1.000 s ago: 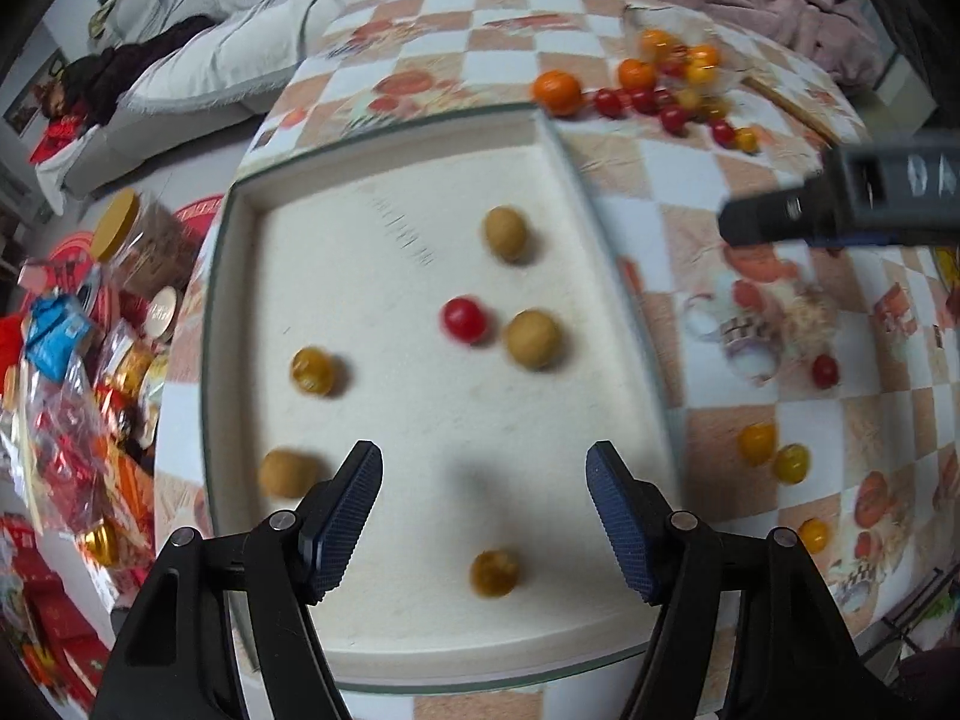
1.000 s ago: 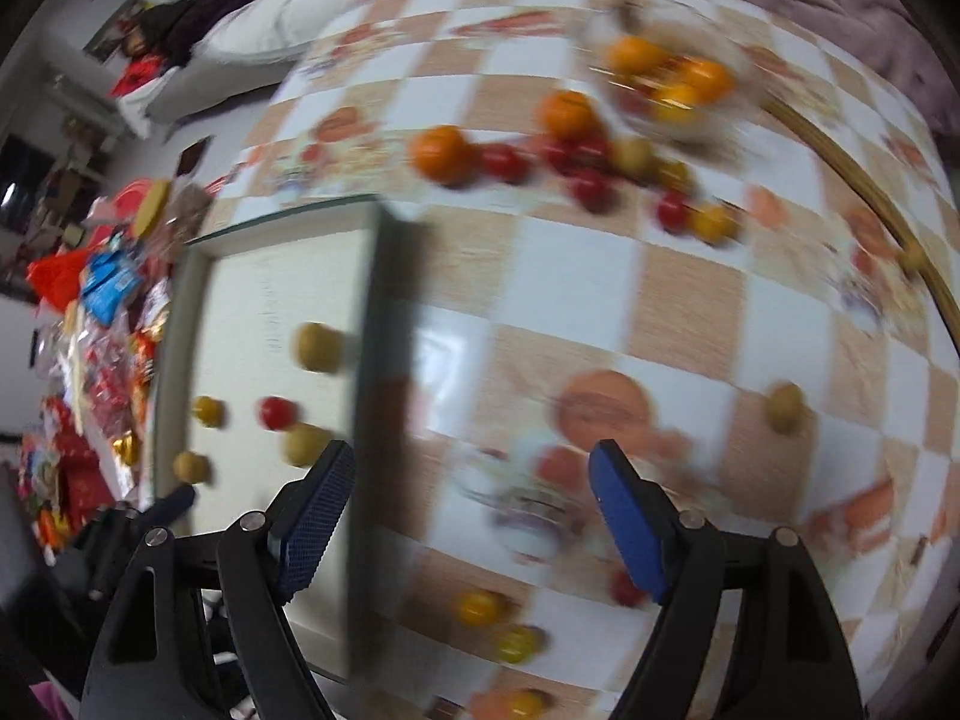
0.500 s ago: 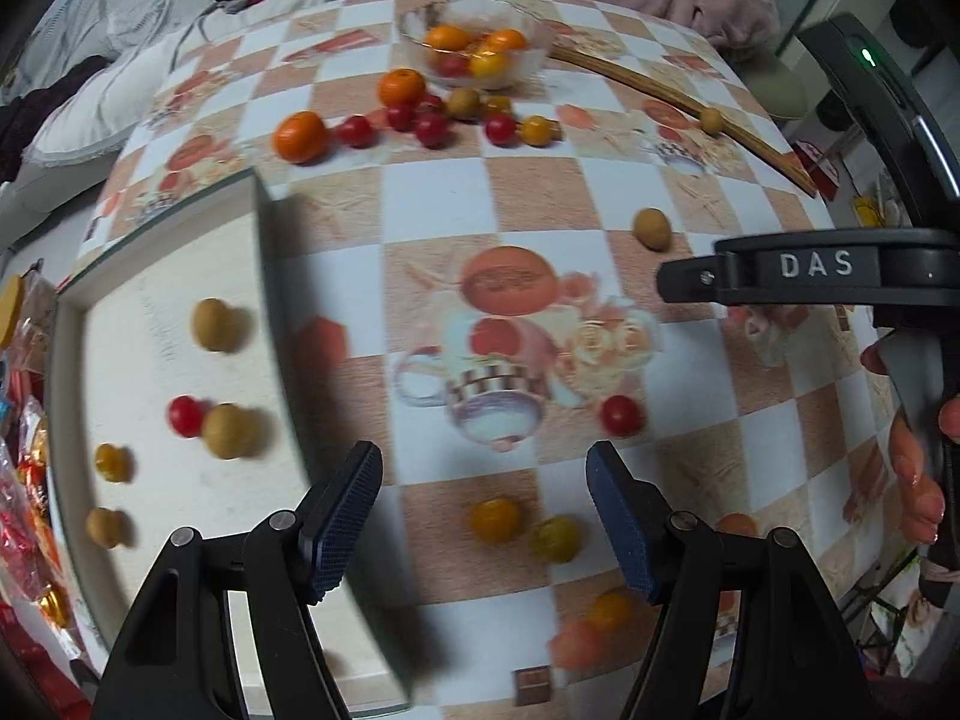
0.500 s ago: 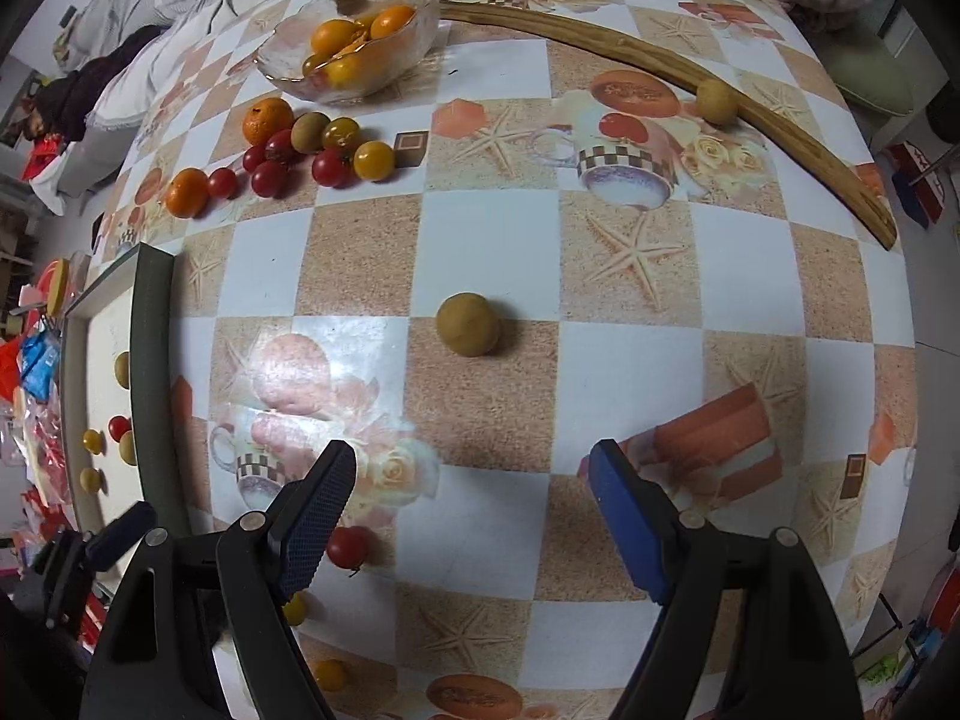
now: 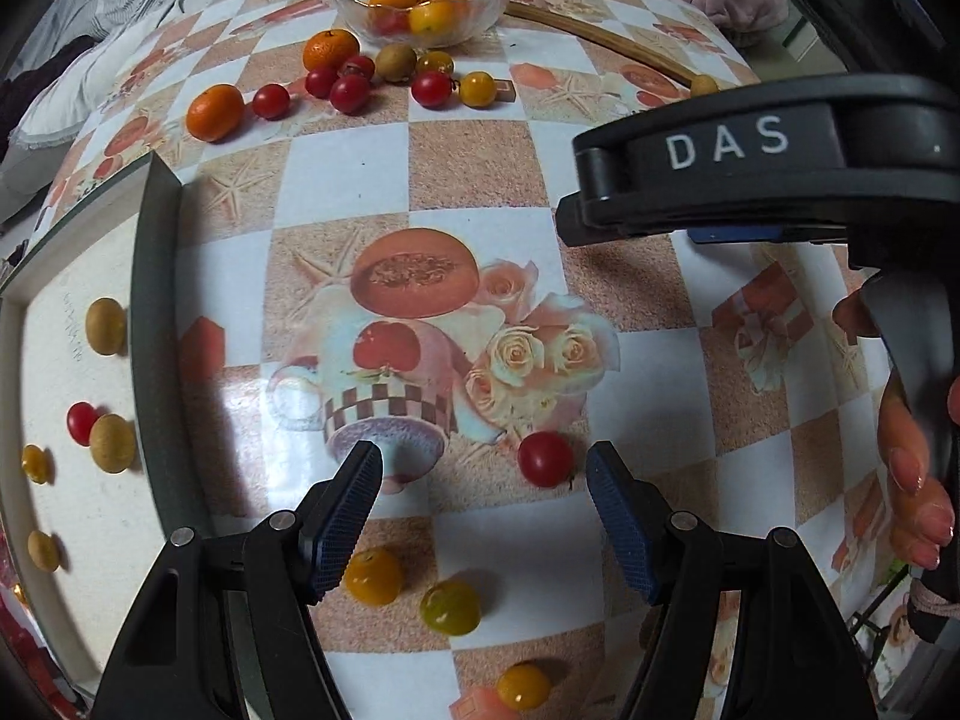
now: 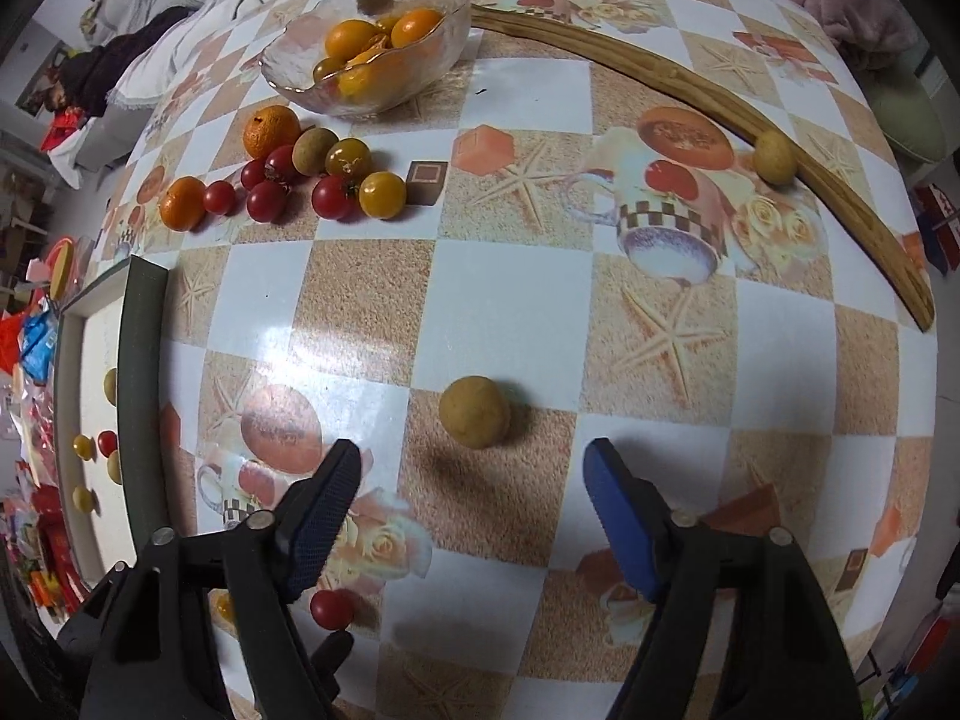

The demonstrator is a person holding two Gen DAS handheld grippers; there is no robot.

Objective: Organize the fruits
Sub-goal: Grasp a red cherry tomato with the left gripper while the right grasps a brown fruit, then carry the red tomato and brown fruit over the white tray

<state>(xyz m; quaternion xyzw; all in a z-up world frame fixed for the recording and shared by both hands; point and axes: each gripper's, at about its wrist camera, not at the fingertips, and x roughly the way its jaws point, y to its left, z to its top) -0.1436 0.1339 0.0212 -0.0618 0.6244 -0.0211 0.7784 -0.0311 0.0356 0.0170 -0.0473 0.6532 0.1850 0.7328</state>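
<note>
Red cherry tomato [image 5: 545, 458] sits on checkered tablecloth [image 5: 480, 168], between tips of my left gripper [image 5: 483, 480], jaws spread wide, nothing held. My right gripper [image 6: 471, 483] also wide open, empty, tan round fruit [image 6: 474, 411] just beyond tips. Tray [image 5: 155, 276] at left holds few small fruits. Glass bowl [image 6: 366, 42] far.

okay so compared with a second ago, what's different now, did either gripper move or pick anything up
Both grippers swung away from the tray out over the table. The left gripper now points at a loose red cherry tomato, and the right gripper has closed in on a round tan fruit. Neither has grabbed or released anything; both stay open and empty. The fruits in the tray, the glass bowl and the pile beside it lie as before.
</note>
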